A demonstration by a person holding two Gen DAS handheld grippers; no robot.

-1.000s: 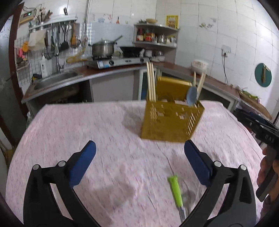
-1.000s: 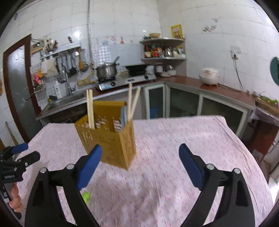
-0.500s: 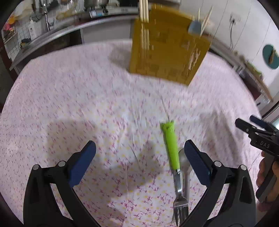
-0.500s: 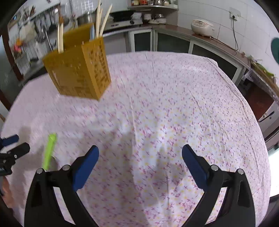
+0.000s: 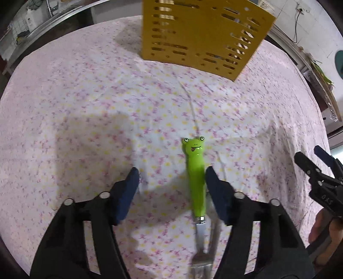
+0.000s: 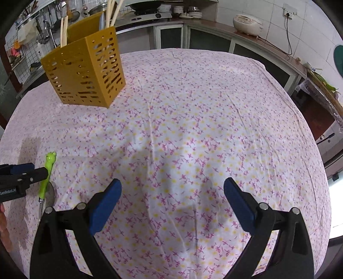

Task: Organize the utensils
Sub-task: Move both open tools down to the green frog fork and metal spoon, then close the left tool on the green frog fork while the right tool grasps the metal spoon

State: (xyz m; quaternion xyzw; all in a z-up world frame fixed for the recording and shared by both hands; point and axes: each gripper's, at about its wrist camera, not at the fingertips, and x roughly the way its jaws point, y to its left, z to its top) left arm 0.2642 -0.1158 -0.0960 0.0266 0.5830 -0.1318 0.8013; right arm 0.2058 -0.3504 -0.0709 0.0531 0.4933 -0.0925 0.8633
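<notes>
Your left wrist camera looks steeply down, close over the pink flower-printed tablecloth (image 5: 90, 103), with the green frog-handled fork (image 5: 196, 178) straight ahead. Your right wrist camera tilts down less and takes in the tiled kitchen wall. Both views share the perforated yellow plastic utensil holder (image 6: 85, 70), the fork and each other's gripper at the edge.

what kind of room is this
Most likely a home kitchen: a rice cooker on the tiled-wall counter, a gas stove carrying a wok, and a sink with utensils hanging above.
</notes>
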